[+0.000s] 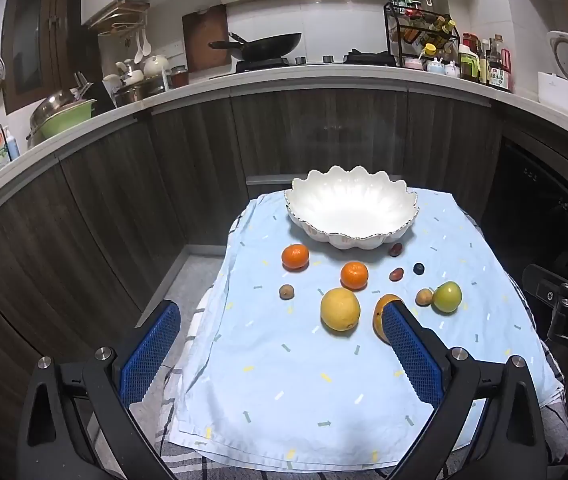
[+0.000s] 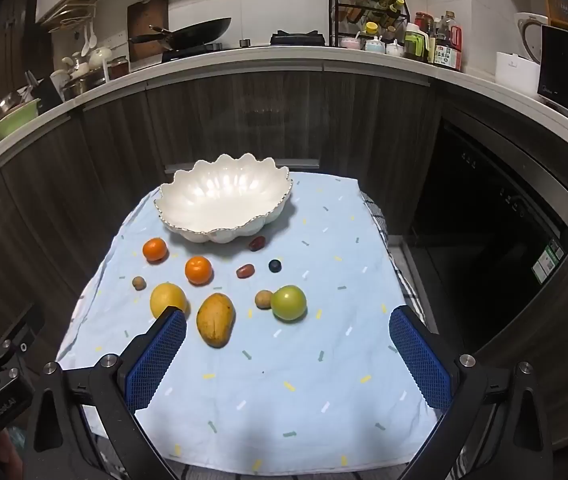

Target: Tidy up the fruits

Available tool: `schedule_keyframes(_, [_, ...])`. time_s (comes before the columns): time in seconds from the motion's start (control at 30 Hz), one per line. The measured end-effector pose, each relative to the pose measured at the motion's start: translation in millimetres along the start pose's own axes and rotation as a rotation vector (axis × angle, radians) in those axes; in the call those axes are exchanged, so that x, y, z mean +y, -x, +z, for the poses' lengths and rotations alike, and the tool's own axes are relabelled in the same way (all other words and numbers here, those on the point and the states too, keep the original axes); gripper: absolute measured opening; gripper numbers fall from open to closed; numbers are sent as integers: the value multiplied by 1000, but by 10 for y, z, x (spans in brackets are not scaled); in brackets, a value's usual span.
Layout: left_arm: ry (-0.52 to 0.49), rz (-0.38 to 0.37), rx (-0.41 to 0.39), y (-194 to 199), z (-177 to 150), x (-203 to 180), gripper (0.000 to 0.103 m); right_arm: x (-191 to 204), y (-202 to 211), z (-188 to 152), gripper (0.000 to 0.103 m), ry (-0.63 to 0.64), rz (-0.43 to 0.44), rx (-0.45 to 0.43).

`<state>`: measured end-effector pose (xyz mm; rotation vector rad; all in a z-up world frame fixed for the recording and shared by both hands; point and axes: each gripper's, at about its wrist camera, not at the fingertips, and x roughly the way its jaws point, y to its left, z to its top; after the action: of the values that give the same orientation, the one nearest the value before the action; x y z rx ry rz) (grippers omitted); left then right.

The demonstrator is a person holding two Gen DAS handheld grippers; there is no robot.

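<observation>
A white scalloped bowl (image 1: 349,208) (image 2: 224,200) stands empty at the far end of a light blue cloth (image 1: 303,380) (image 2: 284,380). In front of it lie two oranges (image 1: 295,257) (image 1: 354,275), a yellow lemon (image 1: 339,309) (image 2: 167,299), a mango (image 2: 215,320), a green apple (image 1: 447,296) (image 2: 288,303), two small brown fruits (image 1: 286,291) (image 1: 423,297), two dark red dates (image 1: 396,274) (image 1: 395,249) and a dark blue berry (image 1: 418,268). My left gripper (image 1: 280,344) and right gripper (image 2: 287,348) are open and empty, above the cloth's near half.
Dark wood cabinets and a curved white counter (image 1: 284,76) stand behind the table, carrying a wok (image 1: 264,46), pots, and bottles (image 1: 483,64). A dark oven front (image 2: 503,208) is at the right. The floor (image 1: 180,280) drops away left of the cloth.
</observation>
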<state>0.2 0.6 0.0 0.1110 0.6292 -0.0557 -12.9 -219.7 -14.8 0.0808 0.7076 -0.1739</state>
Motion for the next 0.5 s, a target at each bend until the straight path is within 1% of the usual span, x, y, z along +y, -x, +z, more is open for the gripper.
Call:
schedule_keyframes(0.27, [-7,-2,-3,-11,2,19,103,6,2,0,103,6,-6,-4])
schedule_keyframes(0.3, [-14,-2,-5,39,18,-46,103,3,0,1,103,7,-6,-5])
schedule_keyframes(0.5, [-15,-2,-4,45,6,-43,103,-27,-15,2,103,6,-6,-3])
